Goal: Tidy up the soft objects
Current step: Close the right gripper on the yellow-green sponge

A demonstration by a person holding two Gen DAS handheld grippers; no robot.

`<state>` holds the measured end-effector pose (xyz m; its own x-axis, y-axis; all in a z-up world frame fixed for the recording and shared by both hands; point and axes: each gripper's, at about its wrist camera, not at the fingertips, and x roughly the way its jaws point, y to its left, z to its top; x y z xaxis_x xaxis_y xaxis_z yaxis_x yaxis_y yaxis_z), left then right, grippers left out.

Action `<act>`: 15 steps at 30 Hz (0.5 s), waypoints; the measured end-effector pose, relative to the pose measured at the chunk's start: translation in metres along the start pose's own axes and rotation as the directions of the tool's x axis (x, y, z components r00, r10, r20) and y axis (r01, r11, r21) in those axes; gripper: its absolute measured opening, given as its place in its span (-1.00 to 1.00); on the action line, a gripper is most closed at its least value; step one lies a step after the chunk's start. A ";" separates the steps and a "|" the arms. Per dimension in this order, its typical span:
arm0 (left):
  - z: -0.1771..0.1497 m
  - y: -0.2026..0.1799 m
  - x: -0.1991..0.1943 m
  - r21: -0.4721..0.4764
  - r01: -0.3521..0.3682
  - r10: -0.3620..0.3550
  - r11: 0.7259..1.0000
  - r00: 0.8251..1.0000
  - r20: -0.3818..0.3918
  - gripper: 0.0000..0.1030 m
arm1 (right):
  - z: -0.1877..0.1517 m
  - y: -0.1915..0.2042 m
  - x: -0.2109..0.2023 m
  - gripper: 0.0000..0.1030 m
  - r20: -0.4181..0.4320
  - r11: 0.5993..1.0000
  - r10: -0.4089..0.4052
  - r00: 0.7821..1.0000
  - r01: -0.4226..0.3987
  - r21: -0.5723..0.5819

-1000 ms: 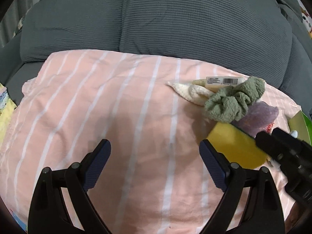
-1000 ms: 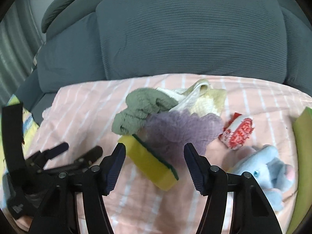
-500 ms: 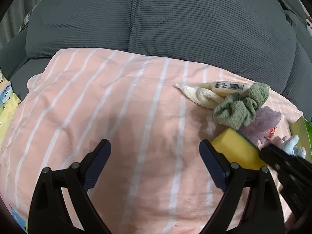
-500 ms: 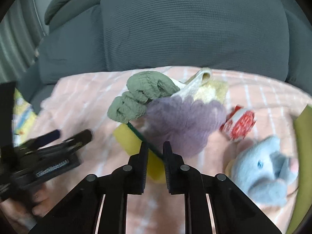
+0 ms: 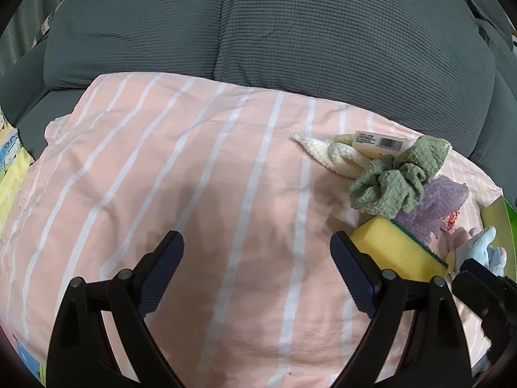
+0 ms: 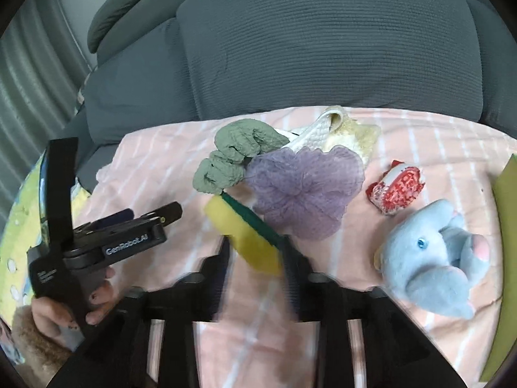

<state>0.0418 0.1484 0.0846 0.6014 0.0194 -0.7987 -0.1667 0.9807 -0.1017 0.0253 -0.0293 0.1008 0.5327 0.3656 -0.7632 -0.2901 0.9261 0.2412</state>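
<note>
The right gripper (image 6: 257, 252), its fingers motion-blurred, clamps the near end of the yellow sponge (image 6: 245, 237), whose green scouring side faces a purple bath pouf (image 6: 305, 187). The left gripper (image 5: 257, 268) hovers with jaws spread wide and holding nothing over the pink striped sheet (image 5: 194, 194), just left of the sponge. A green scrunchie (image 6: 232, 158) touches the pouf.
</note>
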 end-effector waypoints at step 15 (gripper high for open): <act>0.000 0.011 0.001 -0.065 0.046 -0.047 0.997 0.999 -0.022 0.78 | -0.005 0.021 0.043 -0.14 -0.027 0.988 -0.127 0.992 0.124 -0.096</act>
<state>0.0403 0.1594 0.0826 0.5911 -0.0312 -0.8060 -0.1891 0.9660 -0.1761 0.0383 0.0054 0.0702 0.5439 0.2428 -0.8033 -0.2973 0.9509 0.0860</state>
